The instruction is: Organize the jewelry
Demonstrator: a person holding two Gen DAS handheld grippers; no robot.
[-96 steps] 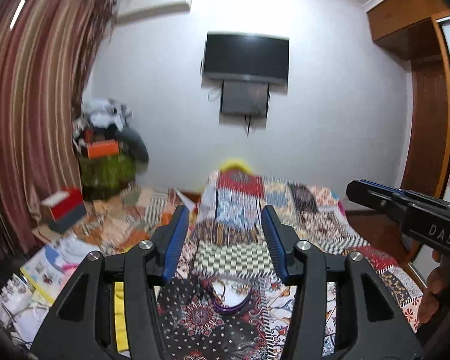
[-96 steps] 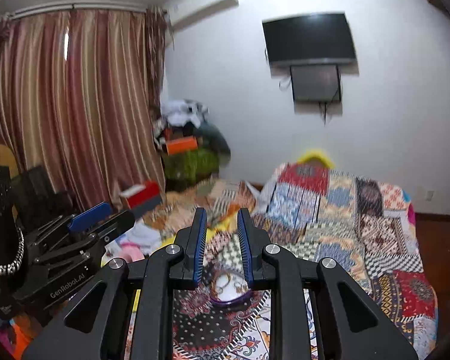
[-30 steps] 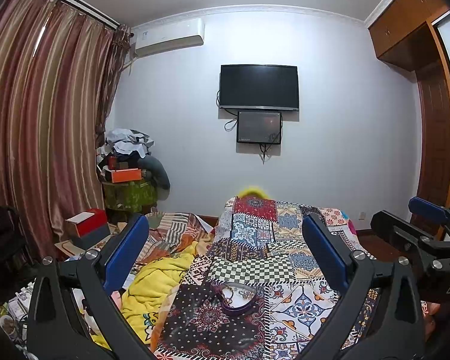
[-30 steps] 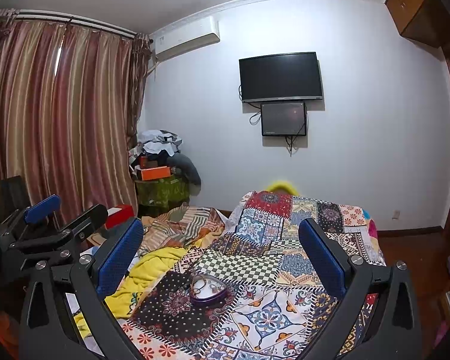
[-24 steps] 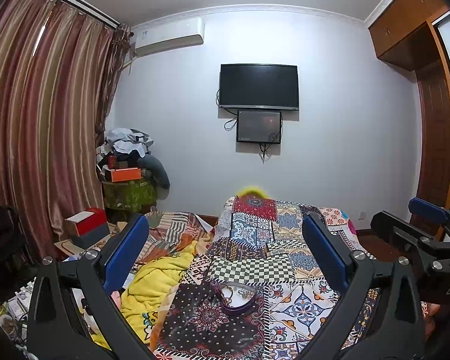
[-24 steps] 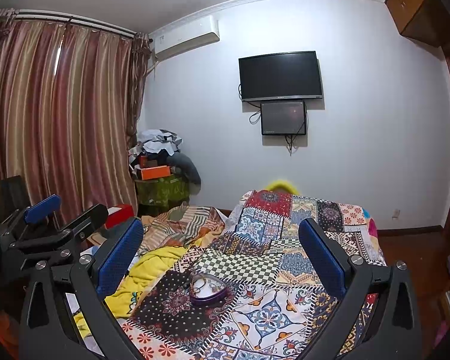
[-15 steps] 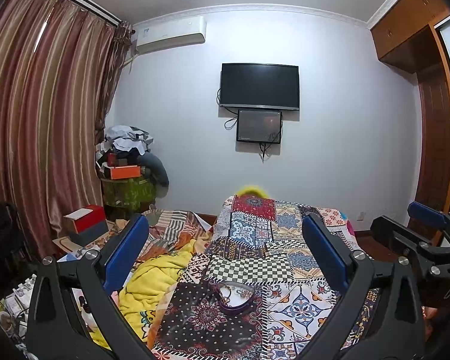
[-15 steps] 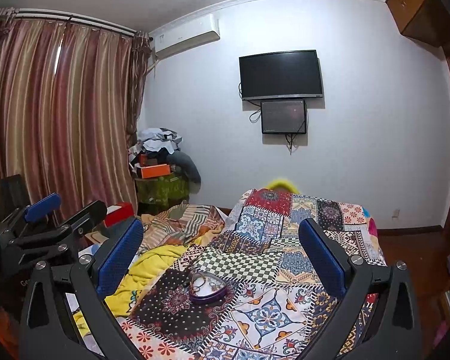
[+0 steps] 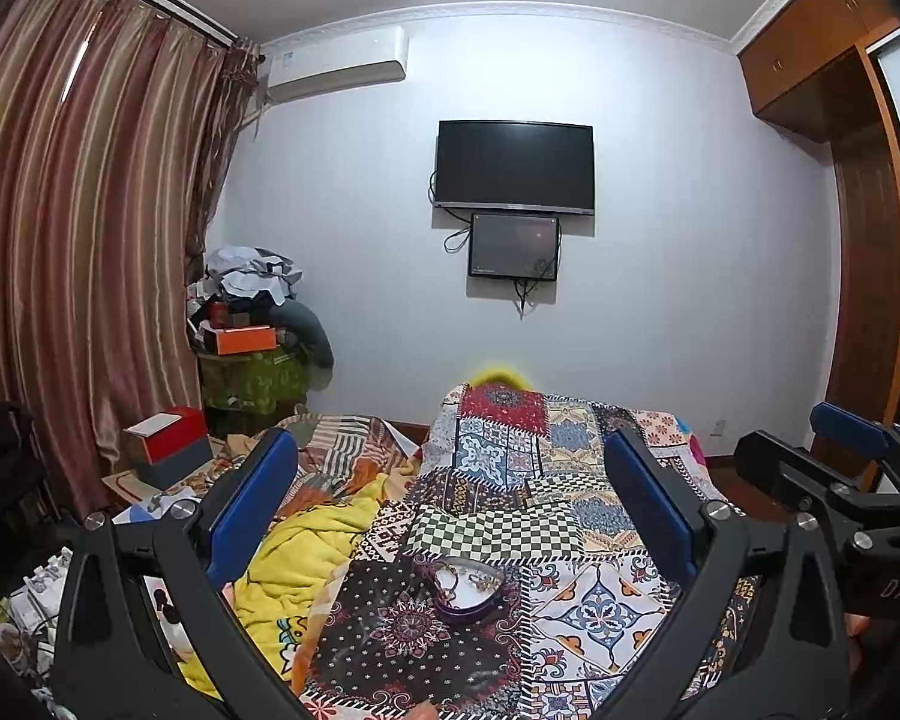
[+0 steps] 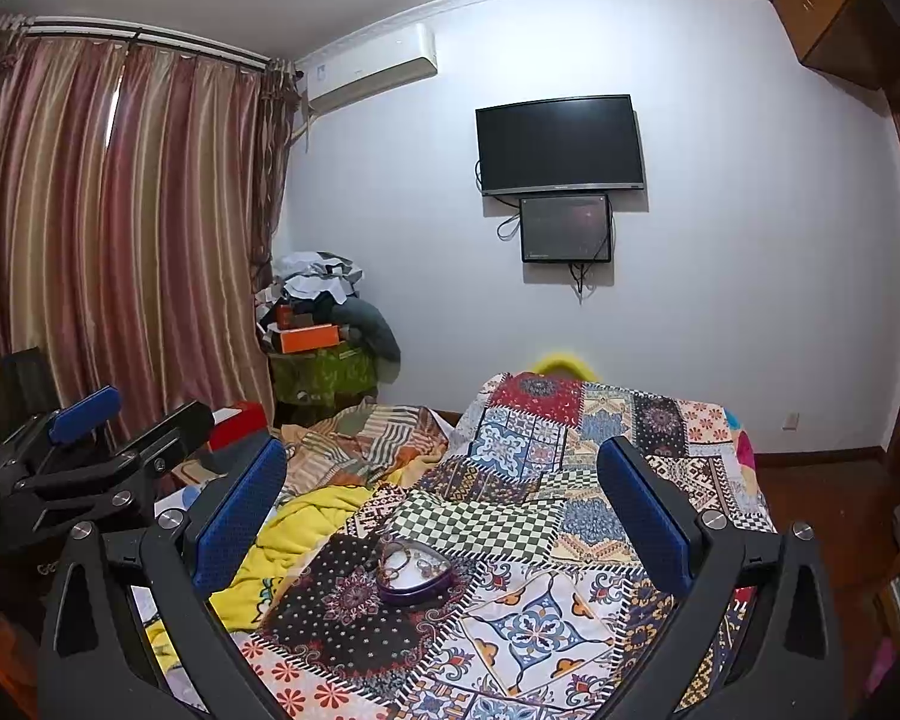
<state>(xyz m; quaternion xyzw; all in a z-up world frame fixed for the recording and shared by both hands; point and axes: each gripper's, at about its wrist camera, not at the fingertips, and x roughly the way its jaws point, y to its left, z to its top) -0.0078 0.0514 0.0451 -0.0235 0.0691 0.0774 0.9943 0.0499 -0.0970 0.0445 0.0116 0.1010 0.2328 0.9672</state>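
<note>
Holding both the left gripper (image 9: pixel 450 510) and right gripper (image 10: pixel 441 510) wide open and empty, I hover near the jewelry box (image 9: pixel 468 589). On the soft quilt (image 9: pixel 570 468) it could tip if nudged.

glossy purple tray (image 9: pixel 471 605) on a matt cloth patchwork quilt (image 9: pixel 570 540); sheeny striped fabric curtains (image 9: pixel 90 240).

- White wall (image 9: pixel 660 252) carries a dark television (image 9: pixel 515 167), a smaller screen (image 9: pixel 513 246) just beneath, and an air conditioner (image 9: pixel 336 65) near the ceiling.
- Striped curtains (image 9: pixel 84 228) hang left.
- Patchwork quilt (image 9: pixel 522 480) covers the bed.
- Wooden wardrobe (image 9: pixel 858 192) stands right.
</note>
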